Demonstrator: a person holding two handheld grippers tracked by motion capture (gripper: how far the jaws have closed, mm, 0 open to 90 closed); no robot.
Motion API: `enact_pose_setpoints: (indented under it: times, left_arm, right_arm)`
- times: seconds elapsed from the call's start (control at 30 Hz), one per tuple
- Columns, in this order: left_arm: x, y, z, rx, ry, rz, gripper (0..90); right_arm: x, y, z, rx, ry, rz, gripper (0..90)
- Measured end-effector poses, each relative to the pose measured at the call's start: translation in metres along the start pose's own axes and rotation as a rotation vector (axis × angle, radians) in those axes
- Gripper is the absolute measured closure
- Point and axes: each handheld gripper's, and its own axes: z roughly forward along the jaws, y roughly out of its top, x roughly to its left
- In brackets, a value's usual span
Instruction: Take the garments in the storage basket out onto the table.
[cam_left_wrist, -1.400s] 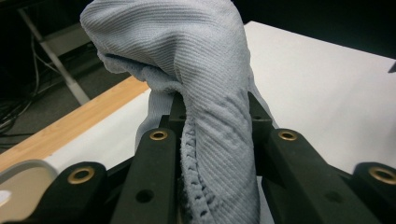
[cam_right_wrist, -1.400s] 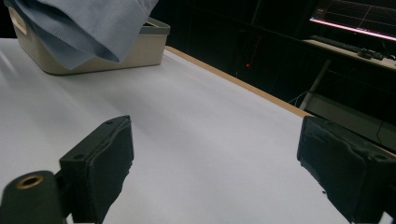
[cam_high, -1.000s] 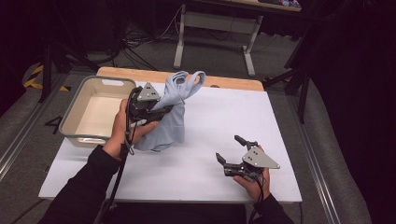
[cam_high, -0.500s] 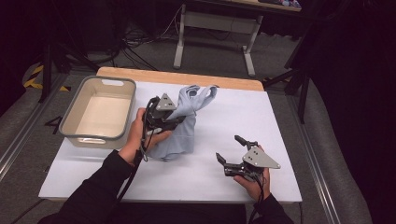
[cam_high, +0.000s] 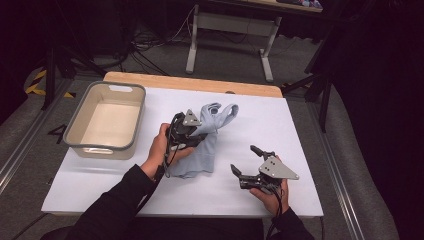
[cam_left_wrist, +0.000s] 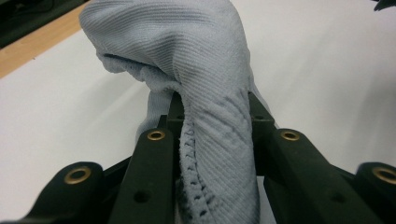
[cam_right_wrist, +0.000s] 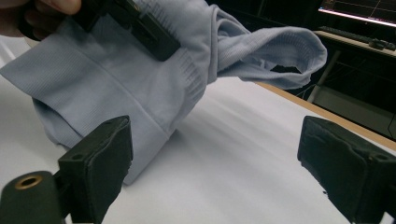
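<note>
The left tool (cam_high: 196, 131) is clenching a bunched fold of the pale blue ribbed knit garment (cam_high: 200, 152) draping onto the white worktop (cam_high: 310, 150), so the released, waiting right tool (cam_high: 246, 162) should be taking a free edge cleanly.

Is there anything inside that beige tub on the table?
No, the tub shows a bare bottom; the blue garment is outside it, in the left gripper.
</note>
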Motion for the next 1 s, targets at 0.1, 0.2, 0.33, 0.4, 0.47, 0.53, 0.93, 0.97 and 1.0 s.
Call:
enact_pose_setpoints:
  times: [0.1, 0.2, 0.33, 0.4, 0.47, 0.53, 0.93, 0.97, 1.0]
  left_arm:
    - [-0.001, -0.002, 0.007, 0.010, -0.005, -0.010, 70.9]
    - [-0.002, -0.003, 0.014, 0.019, -0.002, -0.010, 70.5]
    - [-0.003, -0.004, 0.021, 0.027, -0.001, -0.016, 69.8]
    - [-0.003, -0.004, 0.024, 0.032, -0.003, -0.015, 69.7]
    - [-0.003, -0.005, 0.027, 0.037, -0.001, -0.016, 69.5]
    - [-0.004, -0.006, 0.028, 0.034, 0.002, -0.019, 69.2]
    - [-0.007, -0.009, 0.046, 0.074, -0.005, -0.015, 68.1]
    - [-0.007, -0.009, 0.046, 0.081, -0.004, -0.014, 68.0]
    - [-0.007, -0.009, 0.047, 0.084, -0.005, -0.016, 67.9]
  right_arm:
    - [0.000, 0.000, 0.000, 0.002, 0.001, 0.000, 10.9]
    - [-0.001, -0.001, 0.001, 0.006, 0.002, 0.005, 10.8]
    - [-0.001, -0.001, 0.002, 0.012, 0.005, 0.007, 10.7]
    - [-0.001, -0.001, 0.002, 0.014, 0.006, 0.004, 10.7]
    - [-0.001, -0.002, 0.002, 0.015, 0.006, 0.003, 10.6]
    - [-0.001, -0.002, 0.002, 0.016, 0.007, 0.007, 10.7]
    - [-0.002, -0.003, 0.003, 0.020, 0.016, 0.013, 10.7]
    - [-0.002, -0.003, 0.003, 0.020, 0.016, 0.013, 10.6]
    - [-0.002, -0.003, 0.003, 0.021, 0.017, 0.013, 10.6]
